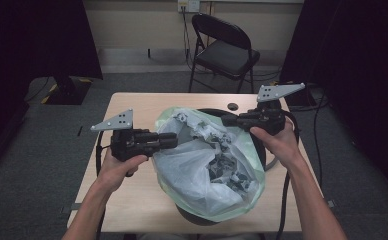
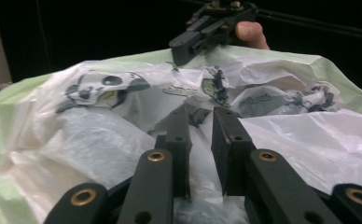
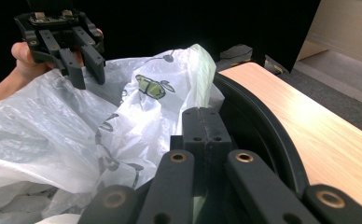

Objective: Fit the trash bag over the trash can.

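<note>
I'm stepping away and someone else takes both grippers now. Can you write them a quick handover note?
Right gripper: shut, jaws together at the pale green bin liner's edge by the round black bin's rim.
Left gripper: jaws slightly apart over white printed plastic bags; grip unclear.
Bin stands on the wooden table, liner draped over it, stuffed with bags.
Done: both grippers at the liner.
Left: probably gather and lift the liner.

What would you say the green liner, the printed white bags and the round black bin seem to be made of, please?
The green liner looks like thin translucent plastic film: it crinkles and light shows through. The printed white bags seem the same kind of film, glossy and creased. The round black bin looks like rigid moulded plastic with a smooth, slightly shiny rim, though metal cannot be ruled out.
</note>
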`<state>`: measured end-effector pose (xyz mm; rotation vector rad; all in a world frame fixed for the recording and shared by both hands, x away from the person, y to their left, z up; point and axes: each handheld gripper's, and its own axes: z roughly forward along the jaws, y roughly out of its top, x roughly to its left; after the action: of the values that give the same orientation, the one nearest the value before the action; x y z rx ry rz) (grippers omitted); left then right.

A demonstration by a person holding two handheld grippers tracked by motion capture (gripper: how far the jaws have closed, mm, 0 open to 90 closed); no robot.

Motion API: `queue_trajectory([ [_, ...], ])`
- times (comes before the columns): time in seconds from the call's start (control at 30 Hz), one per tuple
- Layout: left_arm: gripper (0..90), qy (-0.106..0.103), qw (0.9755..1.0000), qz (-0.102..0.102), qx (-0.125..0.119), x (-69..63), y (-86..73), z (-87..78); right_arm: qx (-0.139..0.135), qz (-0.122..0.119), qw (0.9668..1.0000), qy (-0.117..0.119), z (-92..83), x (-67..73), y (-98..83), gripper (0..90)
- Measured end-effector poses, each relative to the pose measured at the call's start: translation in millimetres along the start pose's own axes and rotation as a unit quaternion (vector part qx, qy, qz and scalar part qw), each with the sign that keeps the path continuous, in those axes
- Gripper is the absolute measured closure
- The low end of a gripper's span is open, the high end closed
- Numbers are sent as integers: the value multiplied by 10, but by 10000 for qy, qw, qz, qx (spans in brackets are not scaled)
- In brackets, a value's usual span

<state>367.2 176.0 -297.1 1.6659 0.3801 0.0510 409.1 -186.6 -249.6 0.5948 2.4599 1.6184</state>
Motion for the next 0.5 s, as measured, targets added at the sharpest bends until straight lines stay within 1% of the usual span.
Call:
queue_trajectory([
  [0.1, 753, 126, 9999, -22, -67, 43, -1, -18, 3, 34, 10000, -56, 1, -29, -4, 900],
  [0.2, 738, 273, 9994, -109, -197, 107, -1, -45, -7, 79, 9999, -99, 5, -68, -23, 900],
  [0.3, 721, 479, 9980, -265, -324, 194, 2, -77, -20, 161, 9998, -146, 9, -119, -54, 900],
  [0.4, 711, 775, 9952, -431, -417, 314, -12, -120, -87, 252, 9994, -209, 4, -178, -86, 900],
  [0.43, 714, 911, 9933, -540, -458, 369, -28, -134, -112, 272, 9993, -248, -2, -197, -96, 900],
  [0.47, 717, 967, 9925, -595, -460, 401, -40, -141, -143, 317, 9990, -278, -9, -224, -109, 900],
  [0.5, 717, 973, 9916, -699, -492, 439, -58, -139, -151, 343, 9988, -316, -14, -240, -116, 900],
])
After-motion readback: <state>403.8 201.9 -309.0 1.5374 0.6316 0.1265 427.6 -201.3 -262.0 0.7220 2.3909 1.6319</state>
